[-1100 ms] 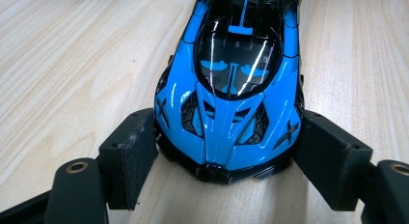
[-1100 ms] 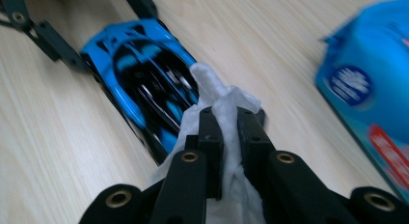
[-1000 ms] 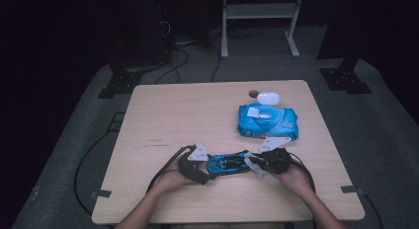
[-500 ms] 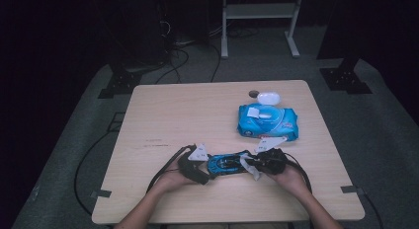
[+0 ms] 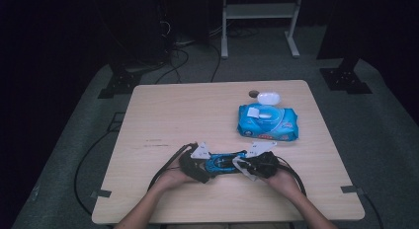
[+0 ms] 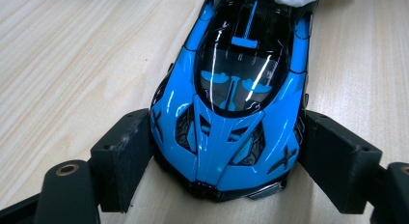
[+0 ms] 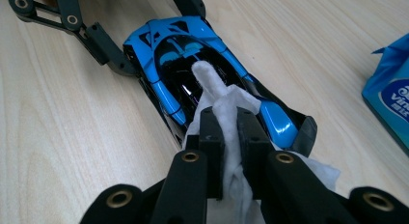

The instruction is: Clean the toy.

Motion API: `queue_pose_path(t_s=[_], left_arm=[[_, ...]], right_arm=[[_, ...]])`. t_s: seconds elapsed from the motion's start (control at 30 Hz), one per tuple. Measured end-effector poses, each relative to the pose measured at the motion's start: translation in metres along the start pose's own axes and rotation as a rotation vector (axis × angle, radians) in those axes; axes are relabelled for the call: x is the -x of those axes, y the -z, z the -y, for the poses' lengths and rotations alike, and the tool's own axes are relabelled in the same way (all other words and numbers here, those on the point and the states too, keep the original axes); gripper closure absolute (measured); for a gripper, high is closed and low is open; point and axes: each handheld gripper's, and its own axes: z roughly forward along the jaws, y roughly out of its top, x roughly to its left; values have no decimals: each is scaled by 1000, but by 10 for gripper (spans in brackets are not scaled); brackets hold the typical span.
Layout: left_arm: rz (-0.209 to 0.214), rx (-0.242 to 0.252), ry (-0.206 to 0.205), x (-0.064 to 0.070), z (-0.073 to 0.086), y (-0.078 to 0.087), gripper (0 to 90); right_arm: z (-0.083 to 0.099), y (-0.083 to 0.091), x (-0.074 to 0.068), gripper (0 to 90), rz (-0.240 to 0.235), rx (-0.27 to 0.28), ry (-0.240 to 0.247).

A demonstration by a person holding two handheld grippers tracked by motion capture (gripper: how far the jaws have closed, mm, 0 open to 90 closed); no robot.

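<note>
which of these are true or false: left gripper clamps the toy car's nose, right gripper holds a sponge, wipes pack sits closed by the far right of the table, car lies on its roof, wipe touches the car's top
1. The left gripper clamps the blue toy car at its nose. True: its jaws stand against both front sides.
2. The right gripper holds a sponge. False: it is shut on a white wipe.
3. The blue wipes pack lies on the far right part of the table. True; whether its lid is closed is too small to tell.
4. The car lies on its roof. False: it stands upright, its dark canopy facing up.
5. The wipe touches the car's top. True: its tip rests on the canopy.
</note>
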Motion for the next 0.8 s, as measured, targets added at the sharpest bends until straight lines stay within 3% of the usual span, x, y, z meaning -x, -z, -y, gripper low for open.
queue_pose_path(t_s=[0.1, 0.23, 0.3, 0.33, 0.37, 0.7, 0.8], left_arm=[[8, 6, 5, 0, 0, -1, 232], [11, 15, 10, 1, 1, -1, 236], [14, 19, 12, 0, 2, -1, 236], [15, 21, 17, 1, 2, -1, 236], [13, 20, 17, 1, 2, -1, 236], [8, 24, 11, 0, 2, -1, 238], [10, 22, 8, 0, 2, -1, 238]], right_arm=[[2, 8, 7, 827, 47, -25, 1], [6, 11, 13, 828, 36, -13, -39], [1, 6, 4, 829, -9, 10, -30], [1, 6, 4, 829, -9, 10, -30], [-5, -1, -3, 827, -64, 39, -22], [-29, -21, -15, 830, -78, 16, 14], [-42, -37, -23, 832, -124, -2, 22]])
